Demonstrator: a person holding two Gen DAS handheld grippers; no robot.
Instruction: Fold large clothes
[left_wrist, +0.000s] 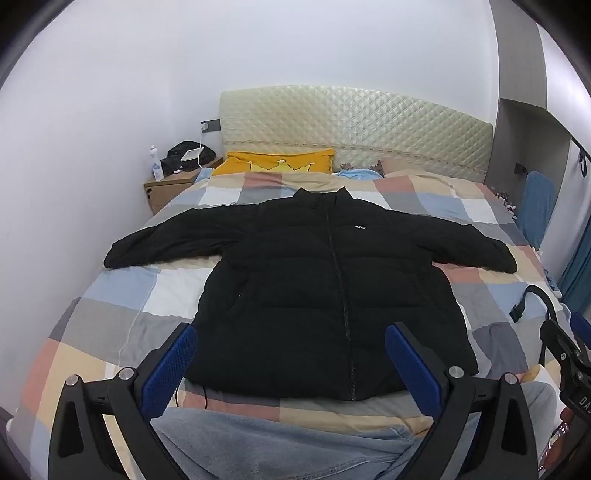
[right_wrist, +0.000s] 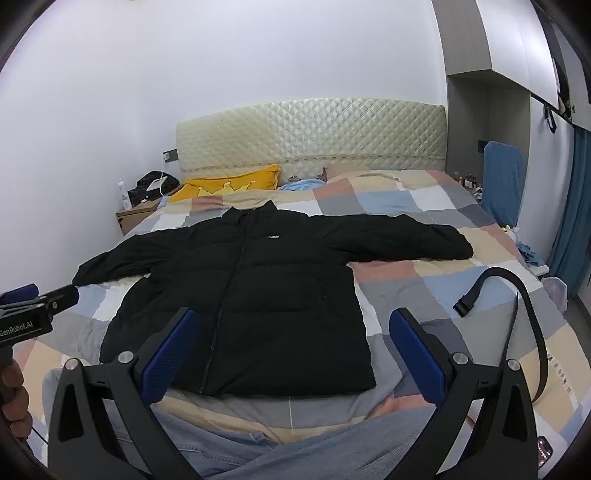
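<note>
A black puffer jacket (left_wrist: 314, 280) lies flat and zipped on the checked bedspread (left_wrist: 110, 317), front up, collar toward the headboard, both sleeves spread out sideways. It also shows in the right wrist view (right_wrist: 251, 295). My left gripper (left_wrist: 291, 354) is open and empty, held above the jacket's hem. My right gripper (right_wrist: 291, 343) is open and empty, above the hem's right part. The left gripper shows at the left edge of the right wrist view (right_wrist: 44, 302). The right gripper's body shows at the right edge of the left wrist view (left_wrist: 565, 354).
A yellow pillow (left_wrist: 277, 162) and a quilted headboard (left_wrist: 354, 129) are at the far end. A wooden nightstand (left_wrist: 170, 184) with a bottle and dark items stands far left. A black strap (right_wrist: 517, 295) lies on the bed's right side. Jeans-clad legs (left_wrist: 280, 443) are at the near edge.
</note>
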